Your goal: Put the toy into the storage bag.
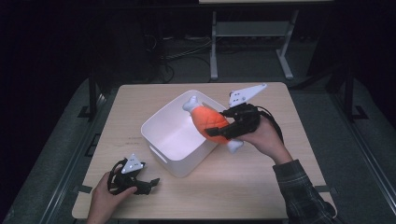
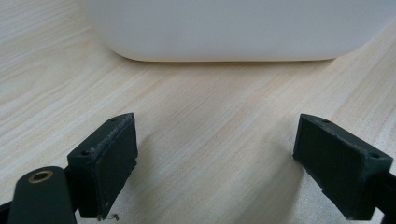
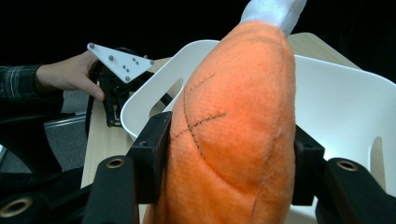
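High view shows my right hand-held gripper [image 1: 223, 132] clamping the orange plush toy [image 1: 211, 122] above the white bin's [image 1: 161, 122] rim; left hand-held gripper [image 1: 147, 185] rests open on the tabletop [image 1: 261, 186]. The soft plush could slip (or catch the rim) and fall outside.

Dark room w/ grey floor [image 1: 327, 140], light wood table [image 1: 261, 186], white metal stand [image 1: 214, 51] behind.

Bin [image 1: 173, 140] mid-table [image 1: 243, 186], plush drumstick [image 1: 210, 122] over its right rim, left hand-held gripper [image 1: 148, 184] before it.
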`<state>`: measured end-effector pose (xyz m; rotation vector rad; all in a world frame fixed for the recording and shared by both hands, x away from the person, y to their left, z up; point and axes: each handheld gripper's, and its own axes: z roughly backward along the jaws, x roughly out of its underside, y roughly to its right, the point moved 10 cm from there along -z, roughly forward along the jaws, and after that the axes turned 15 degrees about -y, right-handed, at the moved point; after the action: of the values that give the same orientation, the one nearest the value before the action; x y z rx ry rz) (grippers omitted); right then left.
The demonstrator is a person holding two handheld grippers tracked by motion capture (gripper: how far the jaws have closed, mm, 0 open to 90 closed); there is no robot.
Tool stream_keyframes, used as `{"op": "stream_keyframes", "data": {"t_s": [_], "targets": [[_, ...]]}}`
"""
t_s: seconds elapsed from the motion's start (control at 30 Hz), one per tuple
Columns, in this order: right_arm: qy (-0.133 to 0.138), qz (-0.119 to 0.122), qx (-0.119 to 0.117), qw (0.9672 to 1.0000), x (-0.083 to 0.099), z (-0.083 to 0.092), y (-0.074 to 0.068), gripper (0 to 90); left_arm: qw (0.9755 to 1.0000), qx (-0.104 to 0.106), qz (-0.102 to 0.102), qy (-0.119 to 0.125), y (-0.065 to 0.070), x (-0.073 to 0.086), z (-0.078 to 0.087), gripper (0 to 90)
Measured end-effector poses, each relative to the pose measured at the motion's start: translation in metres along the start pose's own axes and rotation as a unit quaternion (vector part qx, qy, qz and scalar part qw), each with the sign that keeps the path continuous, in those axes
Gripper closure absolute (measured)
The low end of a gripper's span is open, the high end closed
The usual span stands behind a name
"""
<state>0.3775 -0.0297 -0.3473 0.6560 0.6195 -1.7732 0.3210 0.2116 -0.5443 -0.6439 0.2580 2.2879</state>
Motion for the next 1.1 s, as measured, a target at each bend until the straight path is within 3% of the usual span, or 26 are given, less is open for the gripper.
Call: {"op": "stream_keyframes", "data": {"t_s": [0.6,1.1], "targets": [[-0.024,0.028,-0.013,0.9993,-0.034,-0.025,0.005,43.3,1.0,0.0,0.0,0.0,0.0,0.0,0.0,12.7],[-0.051,0.053,-0.04,0.9965,-0.063,-0.062,0.003,42.6,1.0,0.0,0.0,-0.001,0.0,0.0,0.0,12.7]]}}
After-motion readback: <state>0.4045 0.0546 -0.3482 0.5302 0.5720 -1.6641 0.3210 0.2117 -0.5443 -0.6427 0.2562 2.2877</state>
